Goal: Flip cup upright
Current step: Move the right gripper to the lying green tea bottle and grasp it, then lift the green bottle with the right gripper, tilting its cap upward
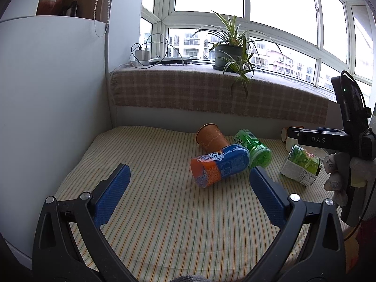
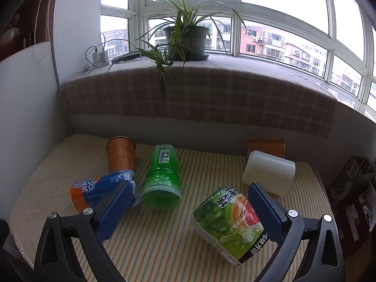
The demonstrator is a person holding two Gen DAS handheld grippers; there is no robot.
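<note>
Blue-padded jaws of the left gripper [image 1: 189, 189] stand wide apart over the striped cloth [image 1: 145, 211] on the table, holding nothing. Right gripper [image 2: 188, 204] likewise spread wide, empty; its right finger sits just beside the grapefruit-print cup [image 2: 229, 225].

Cups, all lying on their sides:
- Grapefruit-print cup: green and white, pink fruit slice on label, near right, tilted with its white base toward the near left.
- Green cup [image 2: 162, 176]: translucent, barcode on its far end, mouth facing near; centre of the cloth.
- Blue-and-orange cup [image 1: 219, 165]: printed label, left of the green one. In the left wrist view its blue end touches the green cup; its far side rests against the brown paper cup [image 1: 211, 138].
- Brown paper cup: pale leaf pattern, far left of the group.
- White cup [image 2: 269, 172]: plain, far right, lying across in front of a second brown cup [image 2: 266, 148] at the far edge.

Background: potted spider plant [image 2: 185, 35] on the plaid-covered windowsill [image 2: 211, 98], chargers [image 1: 142, 55] and cables to its left. Gloved right hand [image 1: 340, 176] visible in the left wrist view, at the right edge.
</note>
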